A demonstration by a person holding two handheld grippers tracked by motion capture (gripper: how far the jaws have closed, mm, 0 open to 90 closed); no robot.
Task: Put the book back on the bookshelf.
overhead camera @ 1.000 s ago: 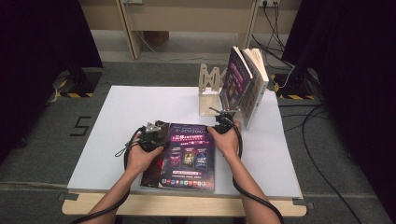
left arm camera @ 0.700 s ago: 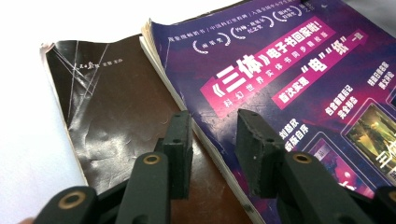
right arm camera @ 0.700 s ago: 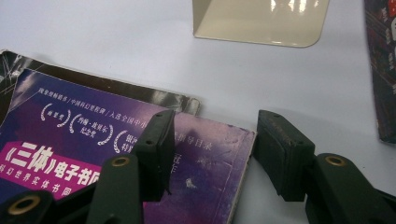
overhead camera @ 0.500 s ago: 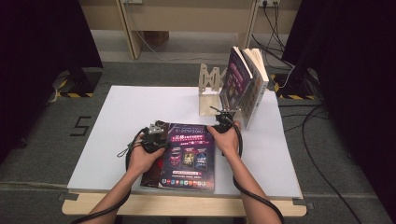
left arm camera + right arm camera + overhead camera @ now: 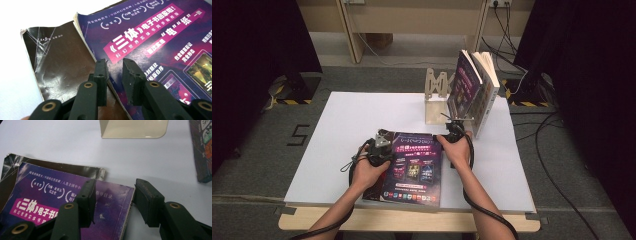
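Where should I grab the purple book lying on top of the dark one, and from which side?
Take the purple book by its long edges, which overhang the dark book underneath. The left gripper, jaws just closing, straddles the near-left edge; the right gripper straddles its far right corner. Come in low and level.

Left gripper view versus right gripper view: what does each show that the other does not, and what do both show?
Left gripper view: its own gripper set over the purple book's left edge, jaws just closing, not yet gripping.
Right gripper view: its gripper straddling that book's top right corner, plus the beige stand base and a leaning book.
Both: the purple book lying on a dark book.
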